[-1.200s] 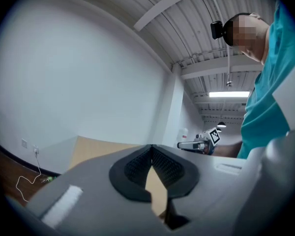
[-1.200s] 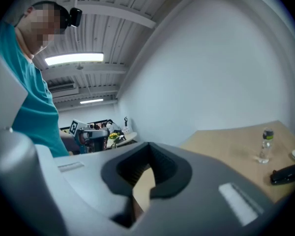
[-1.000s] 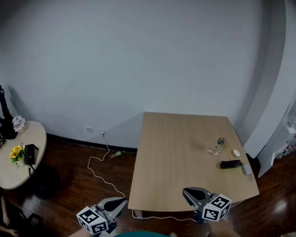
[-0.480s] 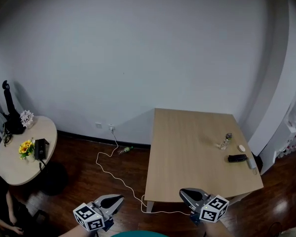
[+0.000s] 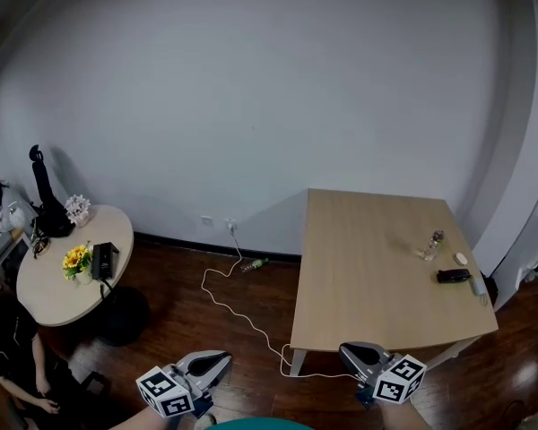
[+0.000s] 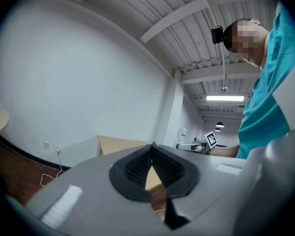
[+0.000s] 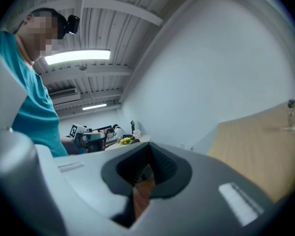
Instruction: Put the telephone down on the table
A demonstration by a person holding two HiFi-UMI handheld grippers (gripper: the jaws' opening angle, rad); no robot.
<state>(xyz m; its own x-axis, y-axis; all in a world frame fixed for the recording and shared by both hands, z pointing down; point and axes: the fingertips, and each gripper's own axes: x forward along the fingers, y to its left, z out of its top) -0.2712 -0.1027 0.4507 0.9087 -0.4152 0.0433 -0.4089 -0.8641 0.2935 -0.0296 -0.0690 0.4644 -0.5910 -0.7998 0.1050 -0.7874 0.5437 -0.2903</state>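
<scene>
On round table (image 5: 54,296), yellow flowers (image 5: 74,258) in vase (image 5: 82,277); left gripper (image 5: 224,359), right gripper (image 5: 345,350) both closed, empty.

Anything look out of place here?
A small bottle lies on the floor near the wall socket, and a loose white cable trails from that socket to the near leg of the wooden table.

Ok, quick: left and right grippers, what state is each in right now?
Left gripper: closed, nothing between the jaws.
Right gripper: closed, nothing between the jaws.
</scene>
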